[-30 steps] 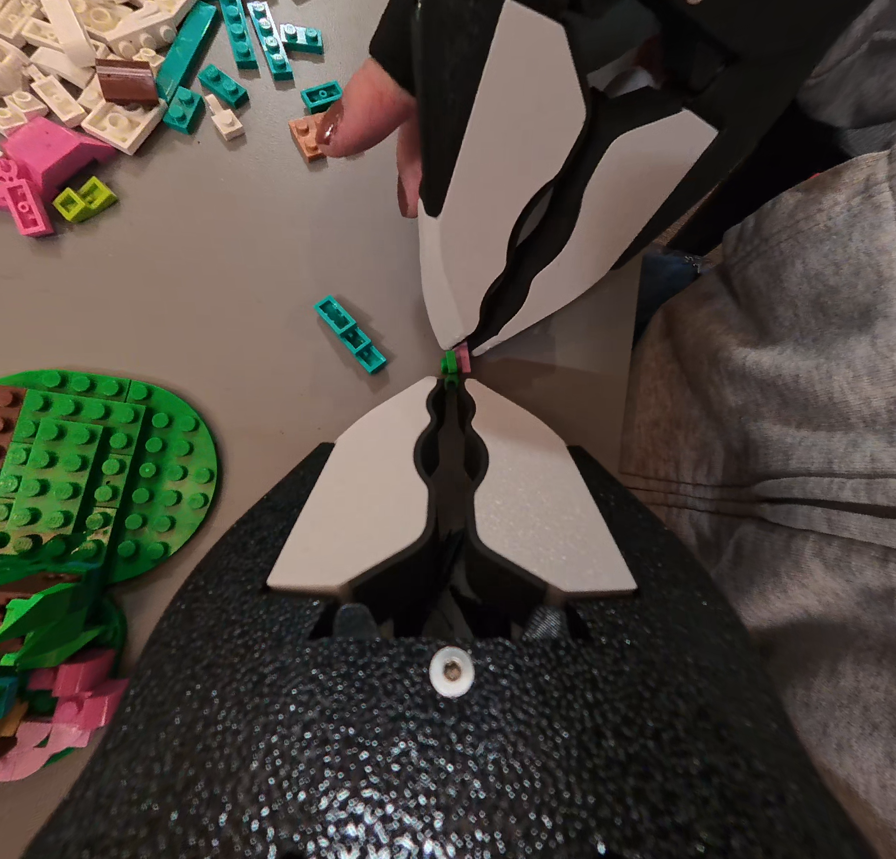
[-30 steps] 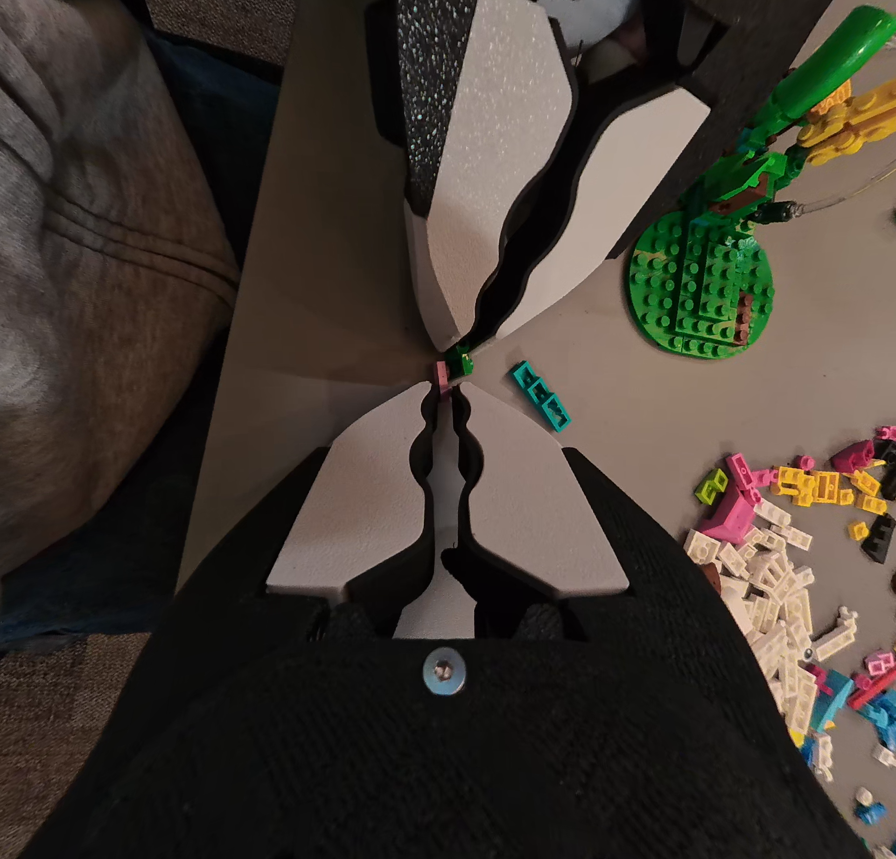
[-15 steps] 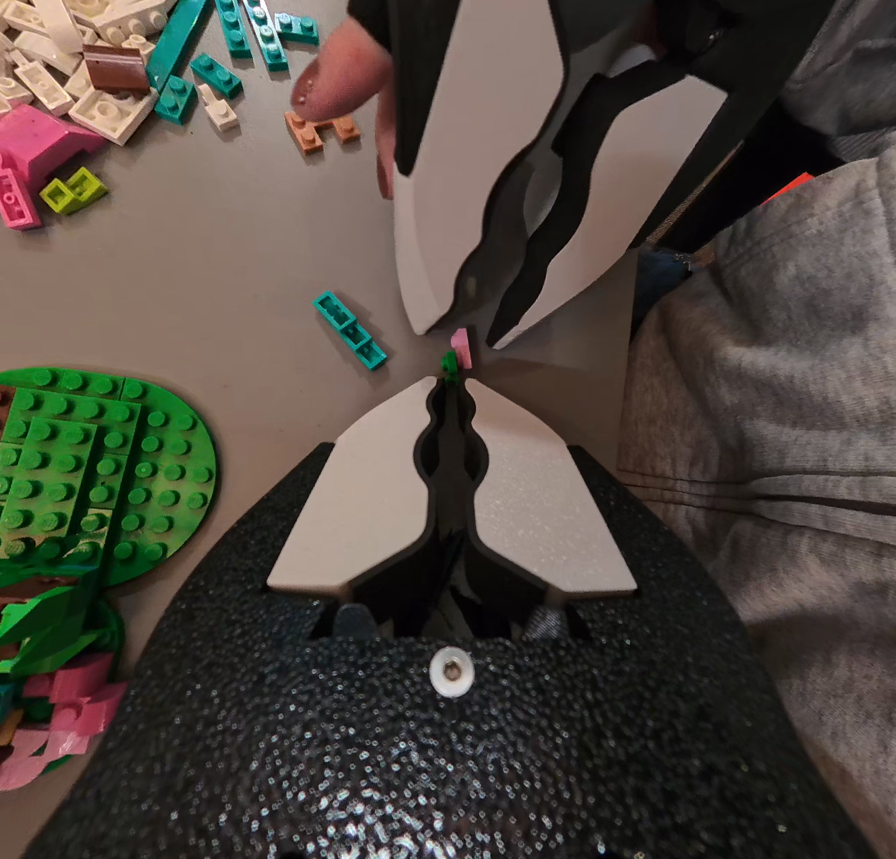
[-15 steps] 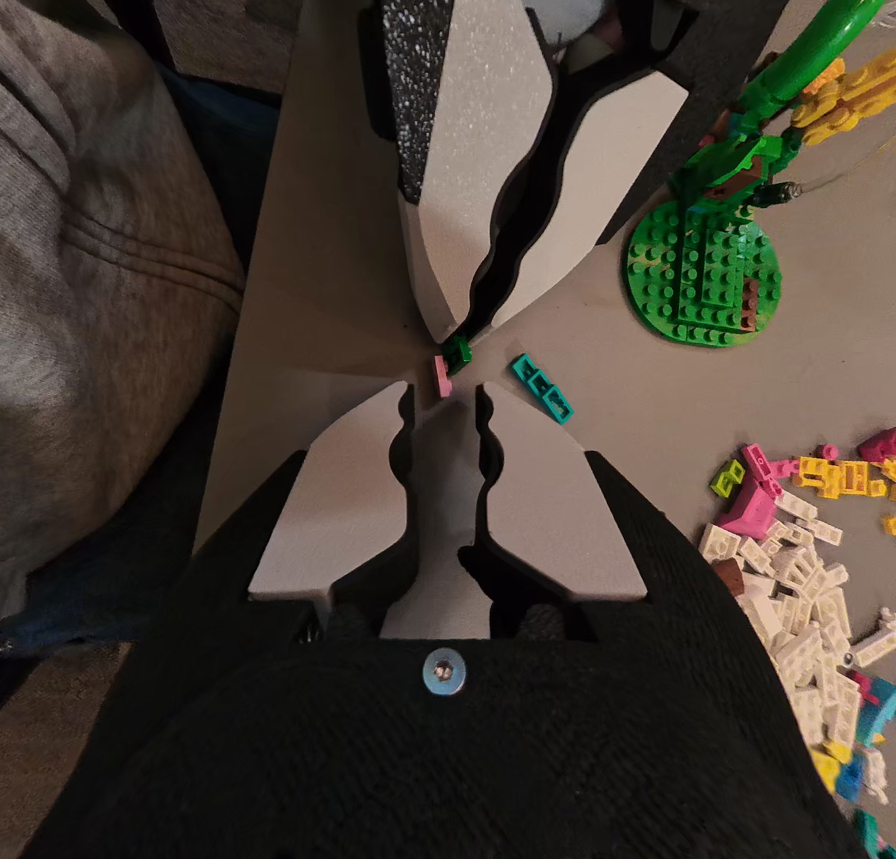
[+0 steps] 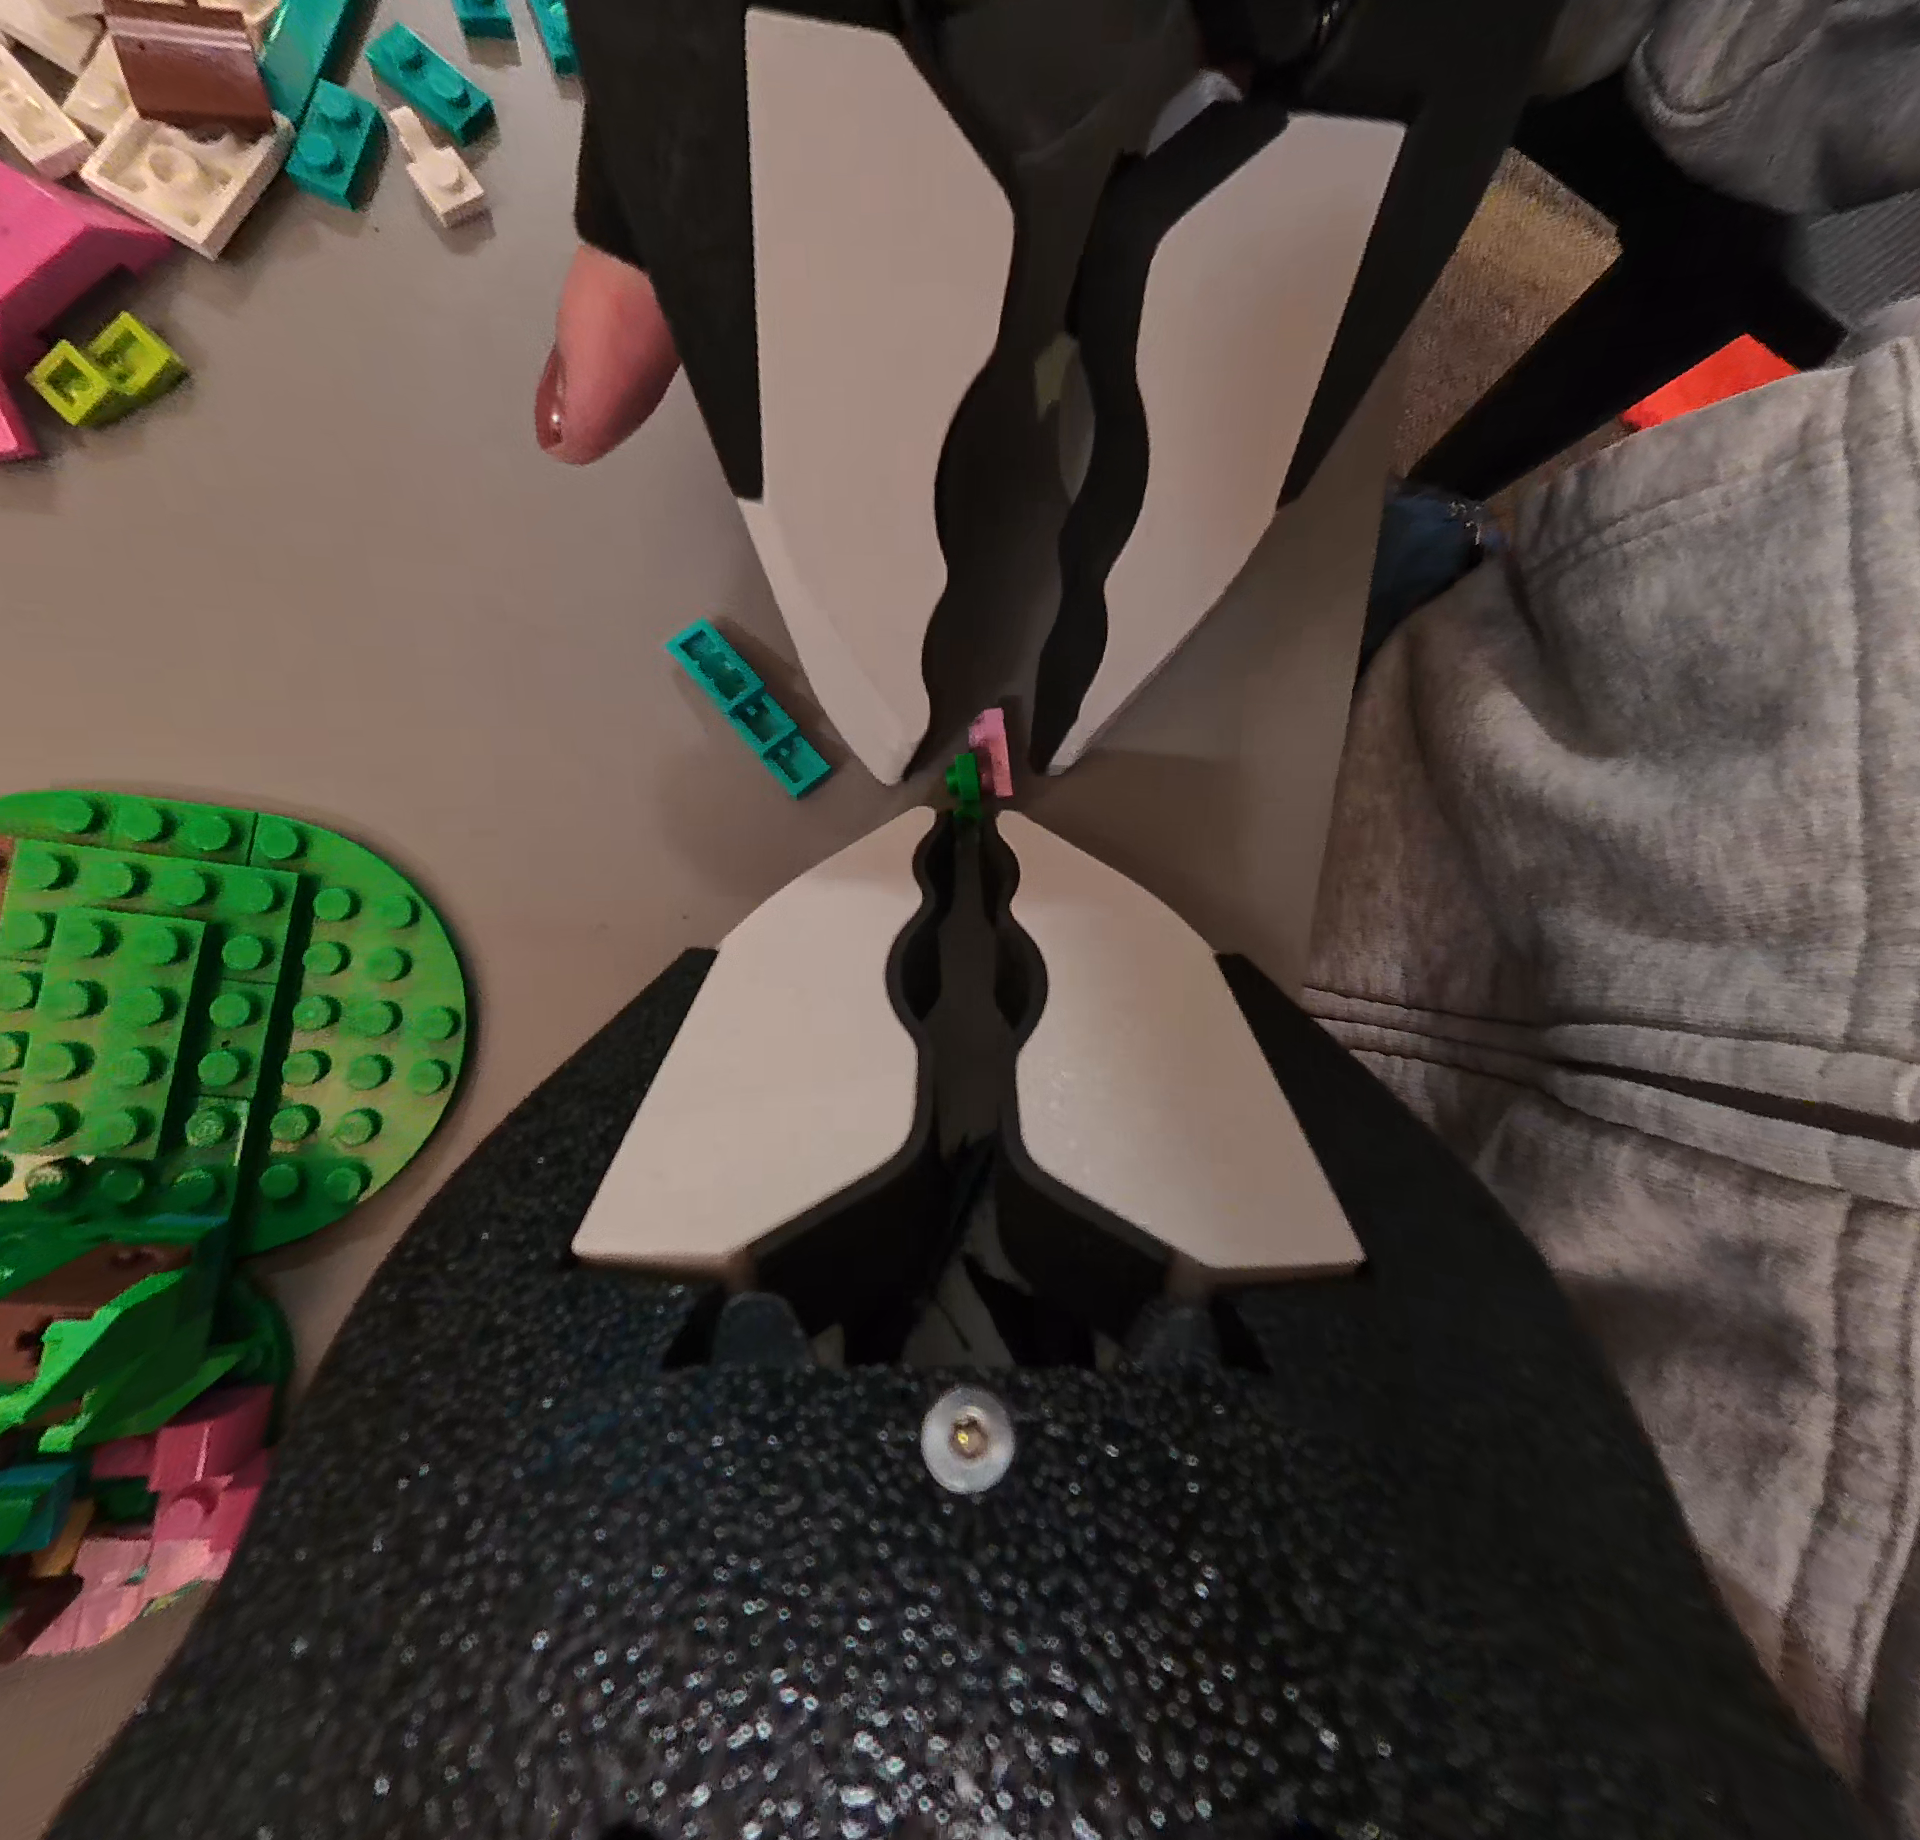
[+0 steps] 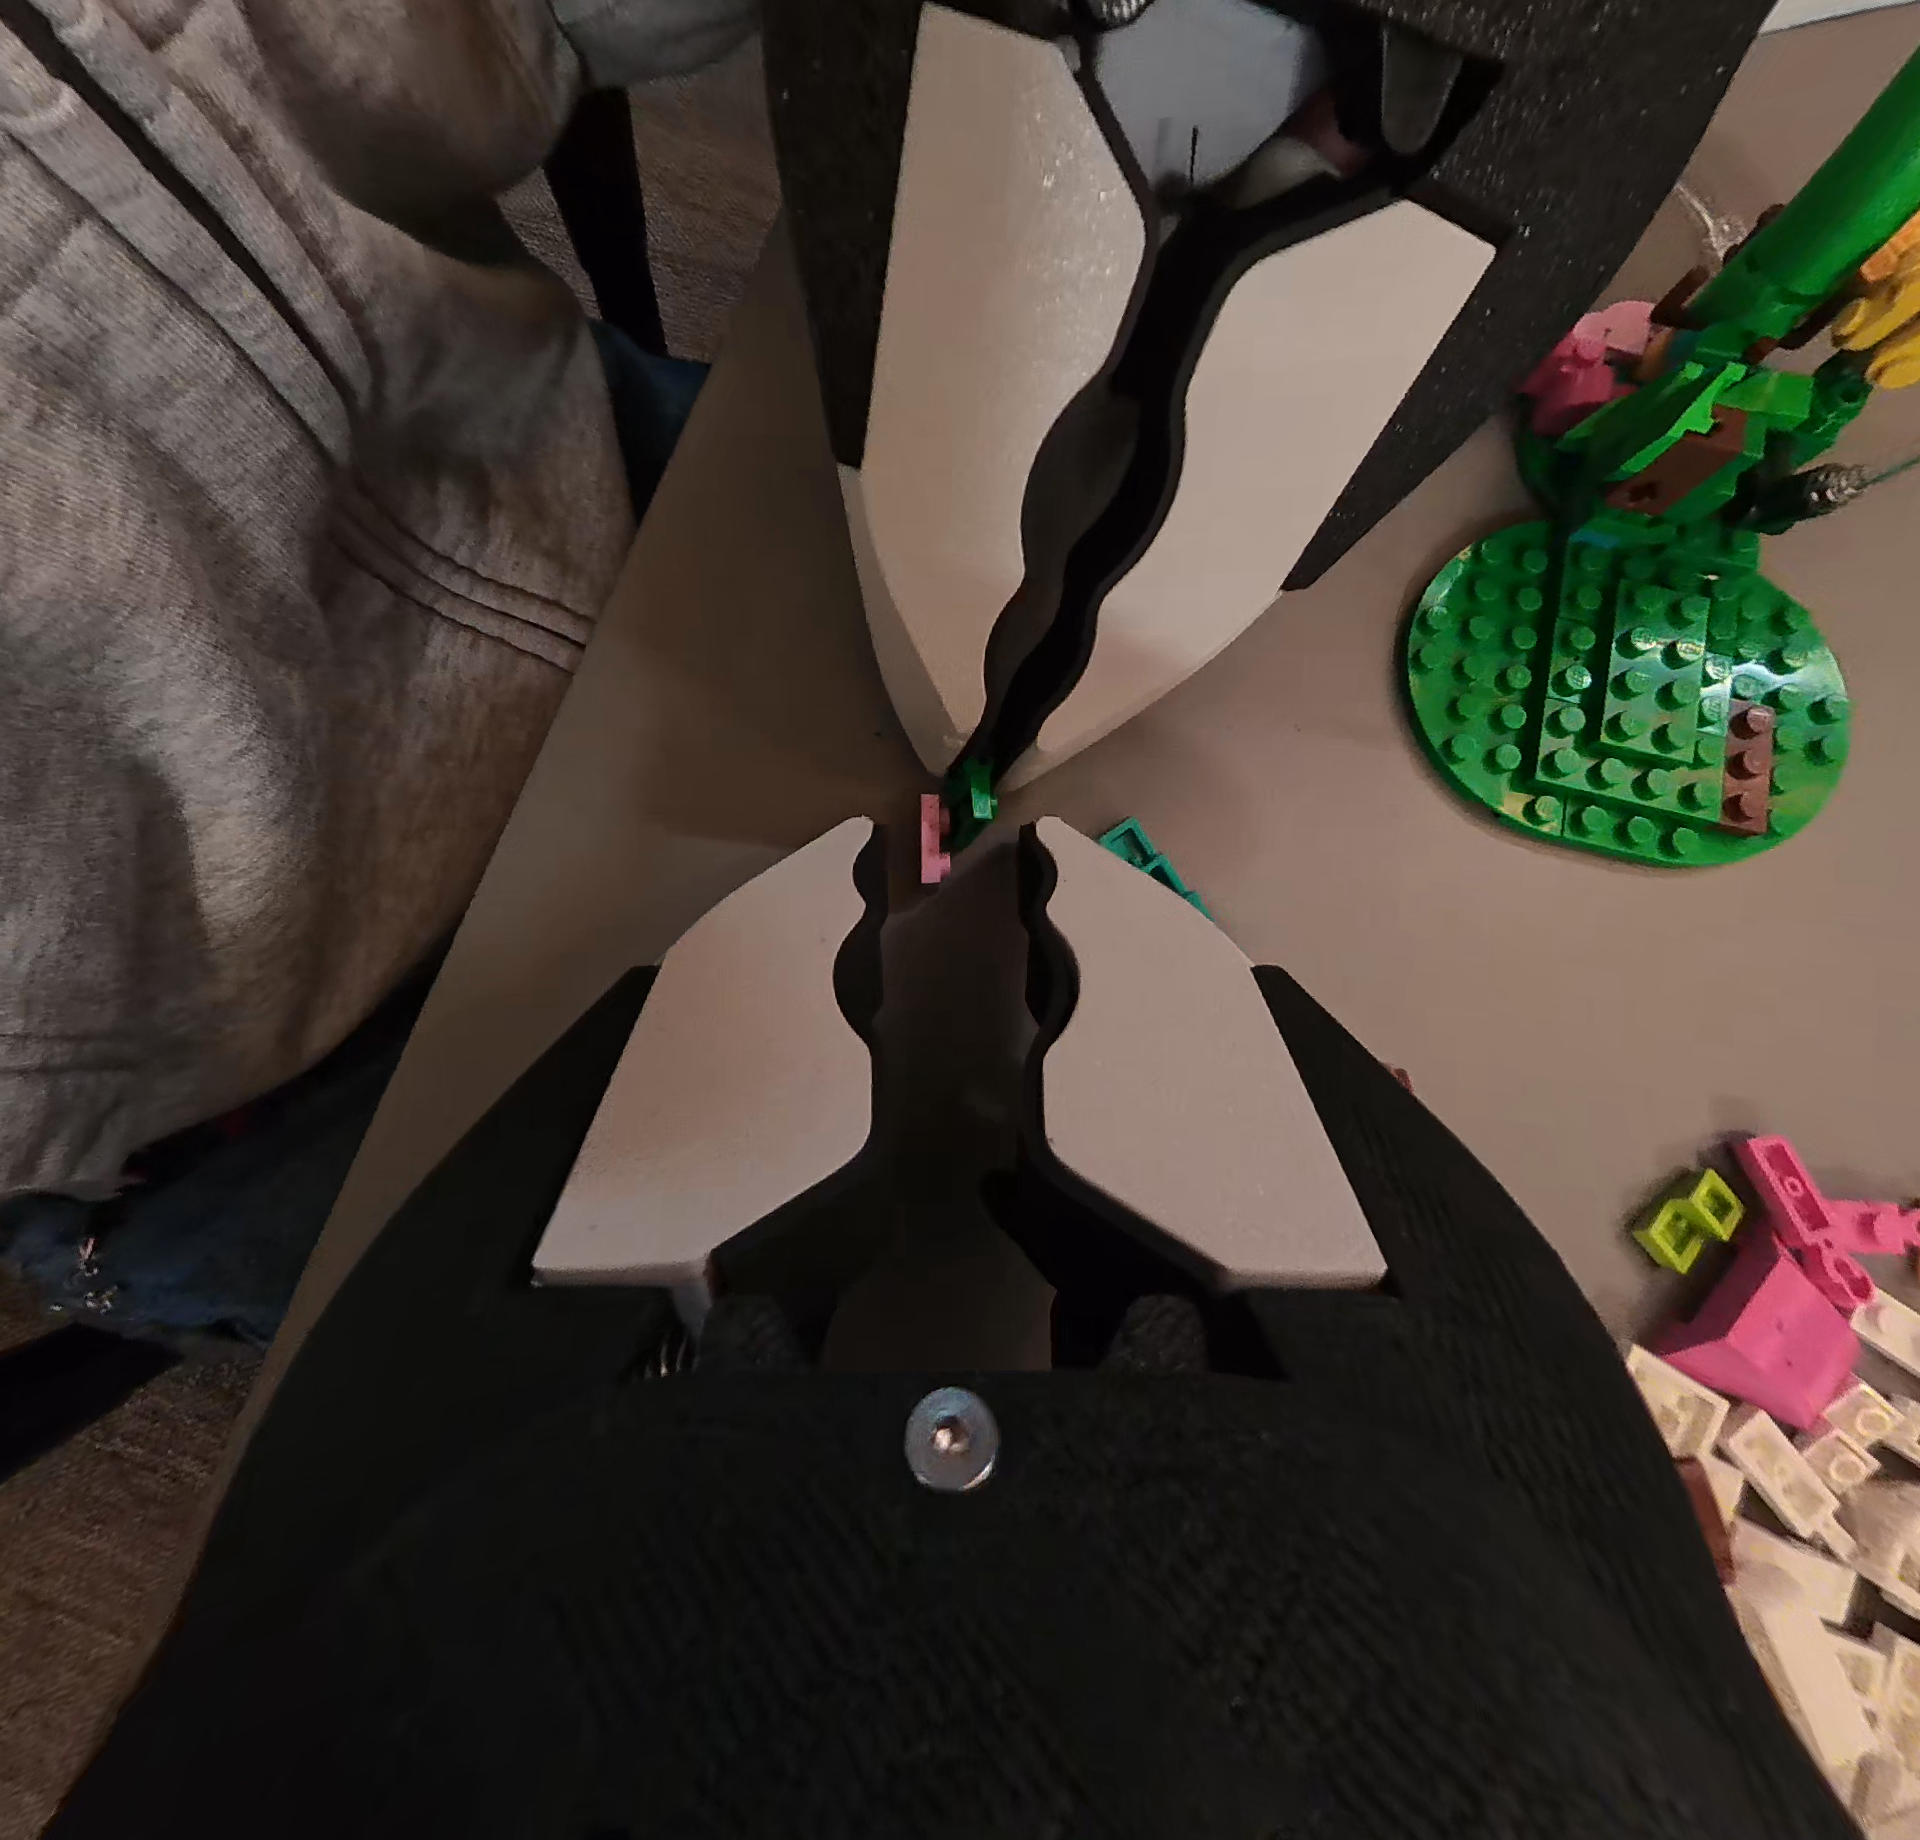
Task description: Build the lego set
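In the left wrist view, the left gripper (image 5: 966,822) is pinching a small green piece (image 5: 963,778), and a pink piece (image 5: 992,749) is sitting against it. A teal plate (image 5: 748,707) is lying on the table (image 5: 364,595) just left of the green piece.

In the right wrist view, the right gripper (image 6: 951,840) is standing spread, its pads not pressing the pink piece (image 6: 932,838). The joining step seems in hand; a firm press looks needed next.

Bare table (image 5: 343,585) between teal plate (image 5: 748,708), green baseplate (image 5: 208,1021) and brick pile (image 5: 156,117).
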